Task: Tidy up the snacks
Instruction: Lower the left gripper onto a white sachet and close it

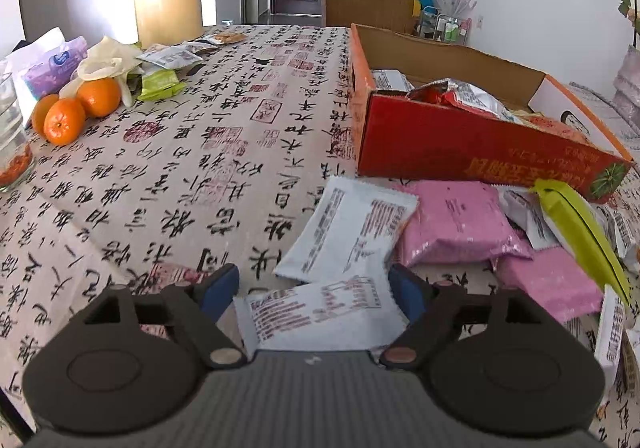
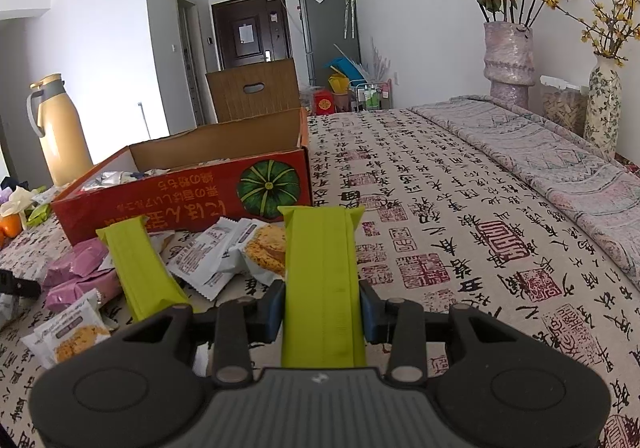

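A red cardboard box (image 1: 460,144) (image 2: 180,200) lies open on the calligraphy tablecloth and holds several snack packets. In front of it lies a pile of packets: white ones (image 1: 352,224), pink ones (image 1: 452,224) (image 2: 80,260) and cookie packets (image 2: 264,248). My left gripper (image 1: 312,288) is low over the pile. Its blue pads straddle a flat white packet (image 1: 320,312) without squeezing it. My right gripper (image 2: 322,308) is shut on a flat arm of a lime-green plastic tool (image 2: 320,248) (image 1: 576,232). A second green arm (image 2: 140,268) splays left over the packets.
Oranges (image 1: 76,108), a glass jar (image 1: 12,144), a tissue pack (image 1: 48,64) and green packets (image 1: 160,82) sit at the far left. A yellow thermos (image 2: 64,128) stands behind. Two flower vases (image 2: 510,52) and a folded cloth (image 2: 560,168) line the right side.
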A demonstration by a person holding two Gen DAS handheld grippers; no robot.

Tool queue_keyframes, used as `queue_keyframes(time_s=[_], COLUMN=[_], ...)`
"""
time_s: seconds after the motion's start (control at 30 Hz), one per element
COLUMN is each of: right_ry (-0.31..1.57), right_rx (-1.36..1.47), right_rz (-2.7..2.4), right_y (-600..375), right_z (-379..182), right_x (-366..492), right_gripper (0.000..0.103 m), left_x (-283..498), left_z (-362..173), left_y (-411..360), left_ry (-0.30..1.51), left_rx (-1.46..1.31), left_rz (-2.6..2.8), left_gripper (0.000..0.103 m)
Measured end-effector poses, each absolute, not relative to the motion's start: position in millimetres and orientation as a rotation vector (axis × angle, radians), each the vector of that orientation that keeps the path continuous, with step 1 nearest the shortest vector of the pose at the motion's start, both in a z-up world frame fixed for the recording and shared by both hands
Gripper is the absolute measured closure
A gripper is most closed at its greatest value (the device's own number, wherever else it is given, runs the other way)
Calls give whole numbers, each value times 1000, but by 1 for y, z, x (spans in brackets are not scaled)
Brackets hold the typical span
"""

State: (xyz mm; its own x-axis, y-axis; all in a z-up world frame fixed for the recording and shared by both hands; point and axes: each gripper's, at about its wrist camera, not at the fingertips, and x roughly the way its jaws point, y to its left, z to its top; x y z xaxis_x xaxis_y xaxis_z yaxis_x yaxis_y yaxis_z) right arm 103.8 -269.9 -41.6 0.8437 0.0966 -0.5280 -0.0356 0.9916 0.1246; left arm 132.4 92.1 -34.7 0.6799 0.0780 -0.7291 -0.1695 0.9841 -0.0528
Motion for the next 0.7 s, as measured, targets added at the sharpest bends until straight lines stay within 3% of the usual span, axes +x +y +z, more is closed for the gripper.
queue_keyframes(time_s=[0.23, 0.47, 0.53, 0.7], right_ry=[558, 553, 552, 546], right_rx=[113, 114, 114, 112], right_rz=[75, 85, 87, 94], right_y=[-270, -269, -268, -266], right_z=[-40, -39, -38, -37], right_x=[100, 93, 91, 85], right_gripper=[66, 66, 66, 66], left_x=[117, 107, 104, 99], left_z=[-33, -37, -37, -35], left_y=[87, 81, 79, 76], left_ry=[814, 815, 806, 780], left_rx=[-103, -98, -87, -74], left_rz=[161, 184, 198, 193], left_gripper=[11, 17, 23, 53])
